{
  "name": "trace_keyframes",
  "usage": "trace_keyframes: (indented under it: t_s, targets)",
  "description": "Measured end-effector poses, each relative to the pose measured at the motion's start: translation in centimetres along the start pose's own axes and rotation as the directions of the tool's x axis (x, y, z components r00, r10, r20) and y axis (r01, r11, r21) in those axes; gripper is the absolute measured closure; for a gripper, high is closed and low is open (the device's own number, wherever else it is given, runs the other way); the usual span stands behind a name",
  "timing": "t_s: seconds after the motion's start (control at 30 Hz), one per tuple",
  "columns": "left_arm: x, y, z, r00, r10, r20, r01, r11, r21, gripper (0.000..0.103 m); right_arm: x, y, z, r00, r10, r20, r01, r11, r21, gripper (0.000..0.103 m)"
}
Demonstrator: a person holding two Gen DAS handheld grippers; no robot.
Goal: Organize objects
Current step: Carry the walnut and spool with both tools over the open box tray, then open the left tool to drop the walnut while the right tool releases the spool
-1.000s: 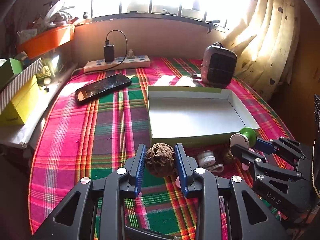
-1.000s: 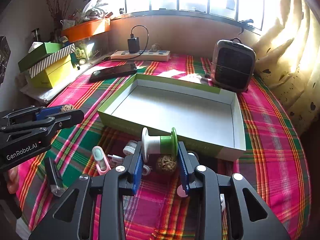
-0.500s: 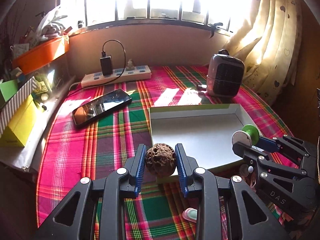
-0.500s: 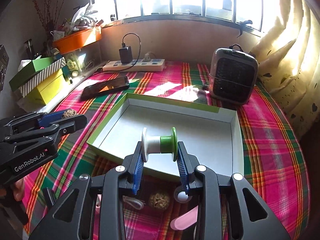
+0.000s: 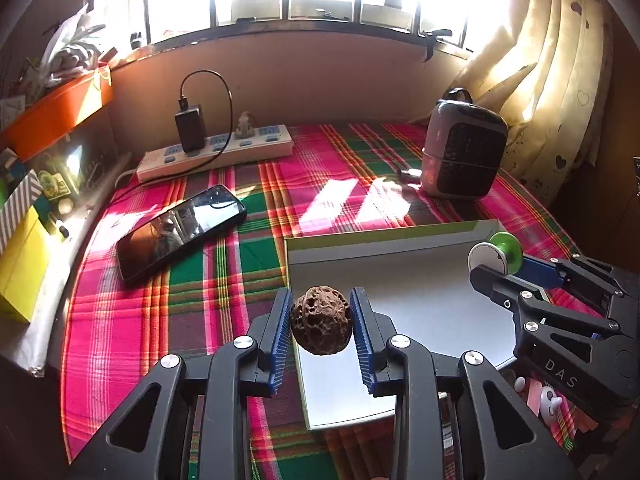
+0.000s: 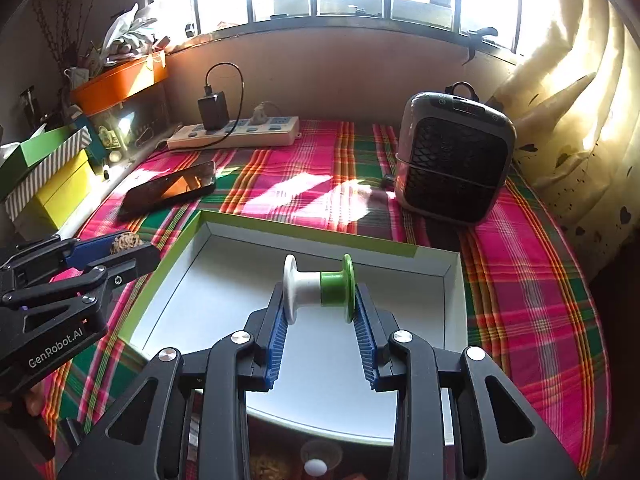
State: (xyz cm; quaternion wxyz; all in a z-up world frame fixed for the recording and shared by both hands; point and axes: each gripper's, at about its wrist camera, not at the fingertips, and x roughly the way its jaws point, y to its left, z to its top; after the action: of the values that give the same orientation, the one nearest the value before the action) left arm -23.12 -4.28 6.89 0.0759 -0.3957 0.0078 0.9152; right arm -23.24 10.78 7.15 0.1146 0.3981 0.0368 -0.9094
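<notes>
We saw the left gripper (image 5: 321, 322) clamped on a walnut (image 5: 322, 321) over the tray's (image 6: 182, 236) left edge. The right gripper (image 6: 319, 309) was clamped on a white-green spool (image 6: 319, 287) above the tray, whose visible floor held nothing.

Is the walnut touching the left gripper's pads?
Touching. The left wrist view shows the walnut pinched between both blue pads of the left gripper, no gap either side.
</notes>
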Motion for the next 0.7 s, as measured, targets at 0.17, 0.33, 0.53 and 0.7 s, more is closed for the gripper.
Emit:
trace_keyframes:
  t_s: [0.17, 0.33, 0.53, 0.7]
  targets:
    - [2.5, -0.6, 0.4, 0.999, -0.009, -0.042, 0.009, 1.000, 0.007, 0.075, 2.0, -1.0, 0.5, 0.999, -0.013, -0.040, 0.013, 1.000, 0.006, 0.070]
    - [4.3, -0.8, 1.0, 0.998, -0.007, -0.069, 0.008, 1.000, 0.011, 0.075, 3.7, -1.7, 0.6, 0.997, -0.014, -0.074, 0.016, 1.000, 0.022, 0.070]
    - [5.6, -0.6, 1.3, 0.997, -0.003, -0.082, 0.003, 1.000, 0.000, 0.075, 4.9, -2.3, 0.7, 0.995, -0.023, -0.096, 0.025, 0.999, 0.024, 0.070]
    - [6.1, -0.7, 1.4, 0.996, 0.018, -0.086, -0.017, 1.000, 0.010, 0.075, 5.7, -2.7, 0.7, 0.992, -0.025, -0.122, 0.030, 0.999, 0.035, 0.070]
